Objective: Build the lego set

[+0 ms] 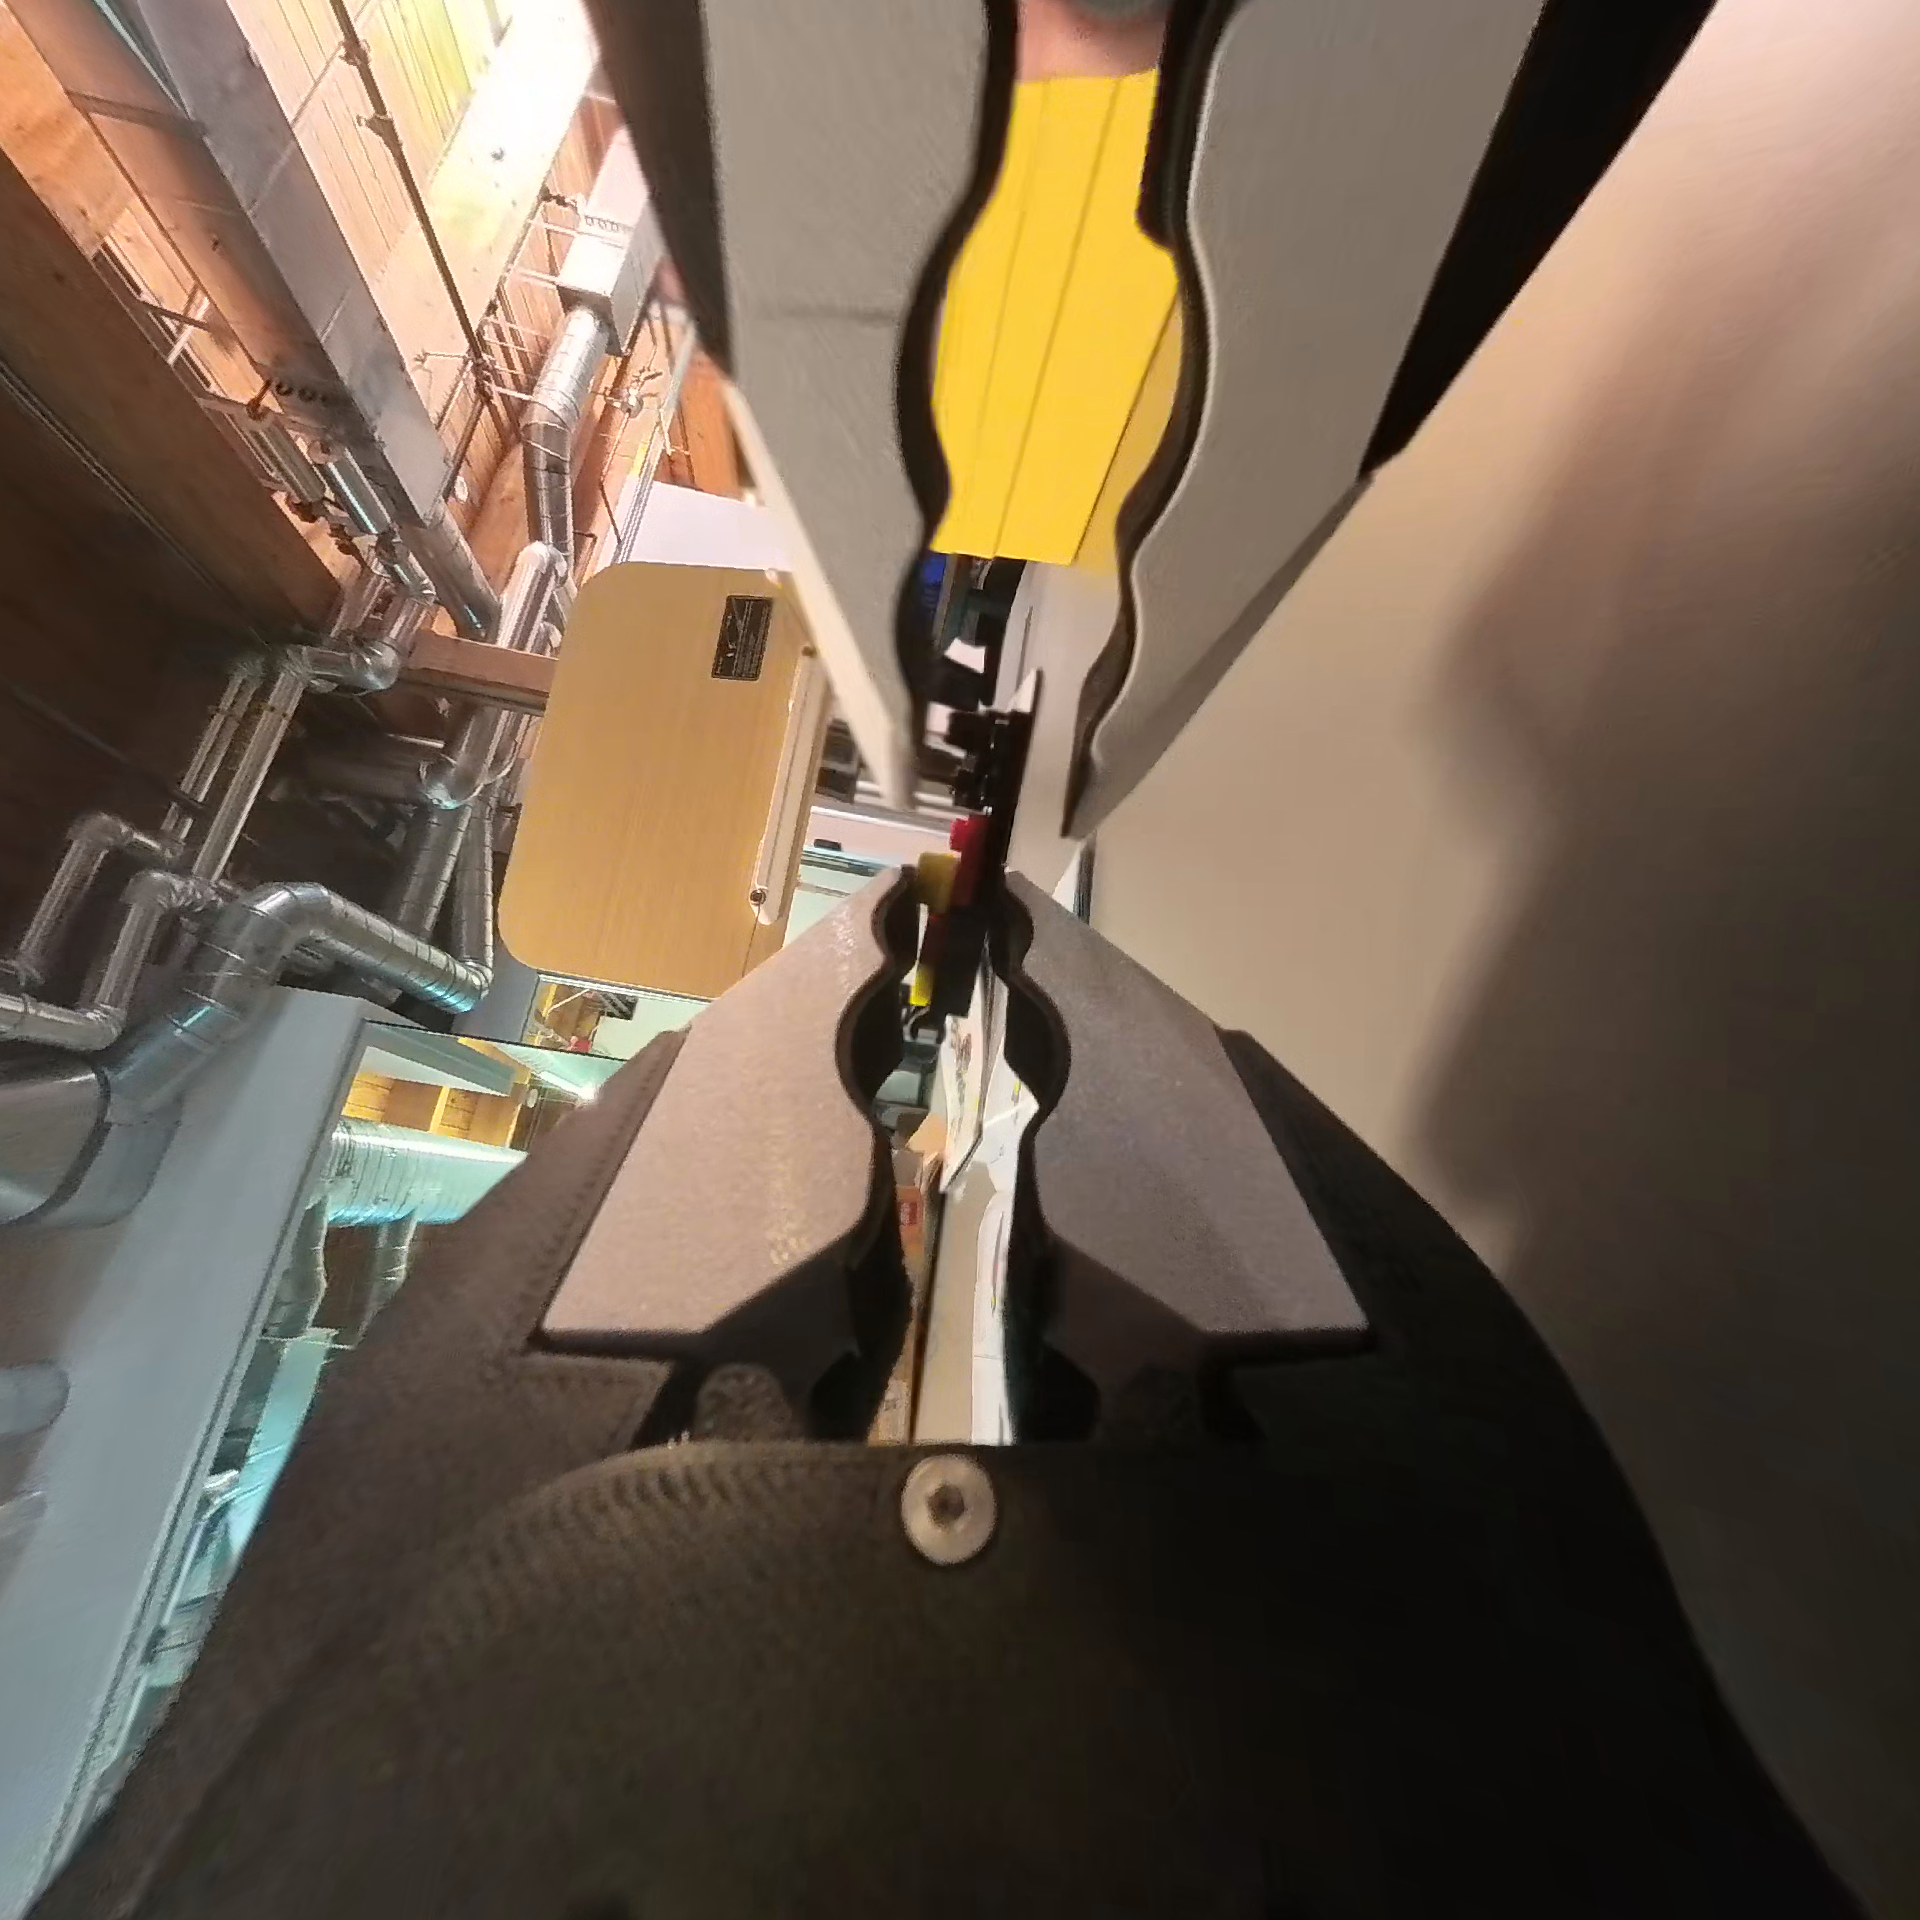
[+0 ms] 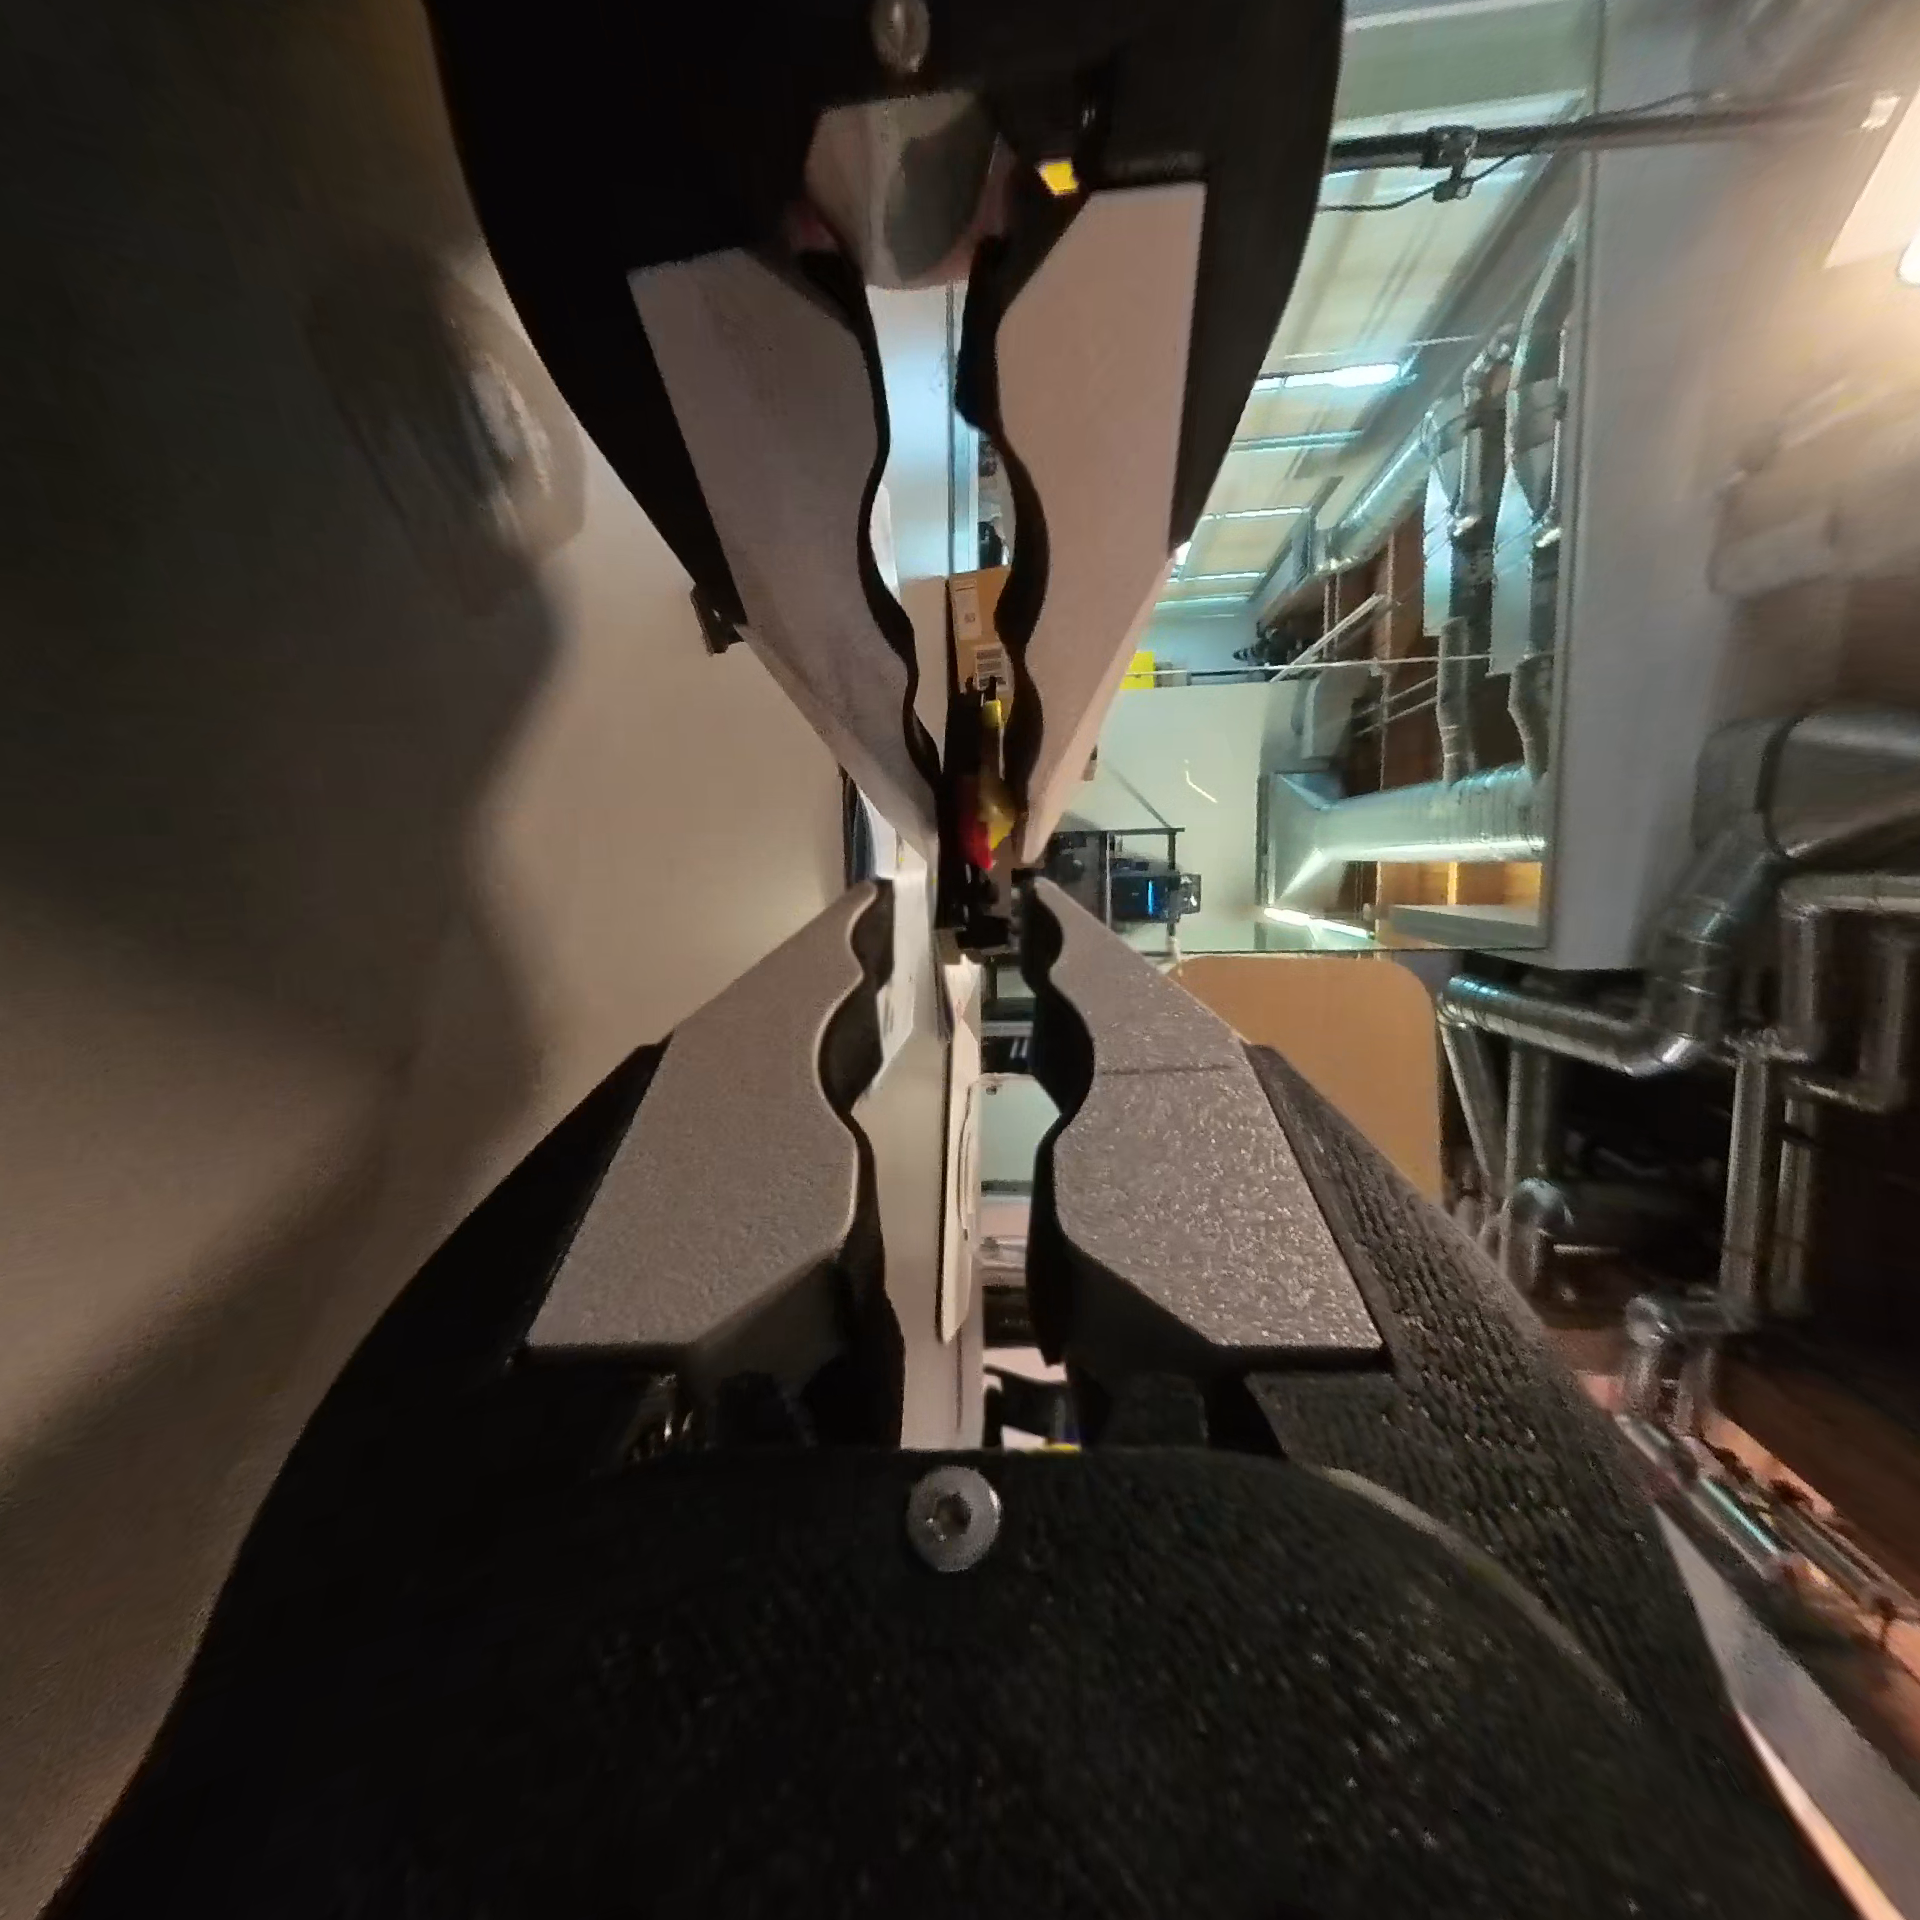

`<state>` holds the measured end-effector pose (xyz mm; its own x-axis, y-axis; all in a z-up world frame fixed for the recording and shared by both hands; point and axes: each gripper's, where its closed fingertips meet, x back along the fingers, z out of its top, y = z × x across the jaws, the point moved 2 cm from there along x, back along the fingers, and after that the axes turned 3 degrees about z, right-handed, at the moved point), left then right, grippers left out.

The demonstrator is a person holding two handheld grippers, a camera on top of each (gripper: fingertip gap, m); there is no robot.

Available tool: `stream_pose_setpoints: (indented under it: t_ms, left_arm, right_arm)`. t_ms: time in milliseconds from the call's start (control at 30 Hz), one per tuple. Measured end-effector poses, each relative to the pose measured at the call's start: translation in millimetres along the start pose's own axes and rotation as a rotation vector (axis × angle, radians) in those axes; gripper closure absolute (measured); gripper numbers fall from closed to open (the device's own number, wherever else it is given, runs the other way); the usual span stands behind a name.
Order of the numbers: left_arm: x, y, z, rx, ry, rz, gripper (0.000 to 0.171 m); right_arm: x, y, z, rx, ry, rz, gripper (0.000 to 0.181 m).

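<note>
1. The left gripper (image 1: 951, 914), with wavy-edged grey textured fingers, pinches the lego build (image 1: 961, 914) of black, red and yellow pieces.
2. The right gripper (image 2: 987, 904) grips its opposite end, tip to tip.
3. Pale desk (image 1: 1507, 831) alongside; silver ducts (image 2: 1403, 821) behind.

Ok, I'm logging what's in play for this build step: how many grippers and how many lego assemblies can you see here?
Grippers: 2, the left gripper and the right gripper
Lego assembly: 1, with black, red and yellow parts, between the two grippers
Total: 3
</note>
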<state>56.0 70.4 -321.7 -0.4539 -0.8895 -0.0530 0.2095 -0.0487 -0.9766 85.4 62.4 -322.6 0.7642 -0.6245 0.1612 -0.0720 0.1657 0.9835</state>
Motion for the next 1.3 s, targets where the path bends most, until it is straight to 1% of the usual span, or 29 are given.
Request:
stream_pose_setpoints:
  t_ms: [67,167,300,467,567,733,900,1033,1100,1167,1200,1233,1267,1300]
  left_arm:
    - [0.5,1.3,0.0,0.004,-0.002,-0.012,0.16]
    - [0.1,3.8,-0.8,-0.005,-0.011,-0.028,0.16]
    - [0.1,7.6,-1.5,0.008,-0.021,-0.07,0.16]
    - [-0.9,12.3,-4.1,0.019,-0.061,-0.114,0.16]
    - [-1.4,16.5,-6.1,-0.002,-0.087,-0.14,0.16]
    - [-1.8,23.6,-7.5,0.011,-0.103,-0.189,0.16]
    - [-1.4,32.7,-9.0,-0.002,-0.113,-0.243,0.159]
    - [-2.3,34.4,-10.8,0.028,-0.127,-0.263,0.16]
    - [-3.4,32.4,-13.6,0.047,-0.138,-0.262,0.16]
    - [-4.3,31.9,-17.2,0.08,-0.159,-0.279,0.159]
    - [-4.4,30.5,-18.6,0.094,-0.166,-0.279,0.159]
    - [-4.2,29.1,-21.6,0.105,-0.181,-0.278,0.159]
    - [-4.1,27.6,-26.1,0.111,-0.201,-0.276,0.16]
    - [-3.8,24.6,-31.2,0.112,-0.22,-0.264,0.159]
  right_arm:
    - [-0.9,-0.4,-1.0,-0.004,-0.006,0.004,0.169]
    - [-2.3,-2.8,-2.1,-0.01,-0.015,0.031,0.17]
    - [-3.4,-7.1,-4.1,-0.092,-0.014,0.114,0.17]
    - [-7.4,-12.8,-7.4,-0.169,-0.083,0.211,0.169]
    - [-9.7,-19.0,-9.5,-0.208,-0.129,0.27,0.168]
    - [-11.3,-25.6,-11.0,-0.166,-0.133,0.341,0.17]
    - [-12.7,-34.7,-10.9,-0.055,-0.109,0.428,0.171]
    - [-15.3,-34.4,-12.2,-0.003,-0.085,0.44,0.172]
    - [-18.7,-32.2,-12.6,-0.064,-0.059,0.412,0.171]
    - [-21.8,-30.5,-12.2,-0.198,-0.032,0.393,0.169]
    - [-22.5,-29.1,-12.5,-0.263,-0.019,0.384,0.16]
    - [-23.0,-27.4,-15.3,-0.336,-0.021,0.381,0.145]
    - [-23.3,-24.7,-19.7,-0.423,-0.025,0.374,0.135]
    - [-22.5,-21.5,-23.7,-0.516,-0.012,0.369,0.131]
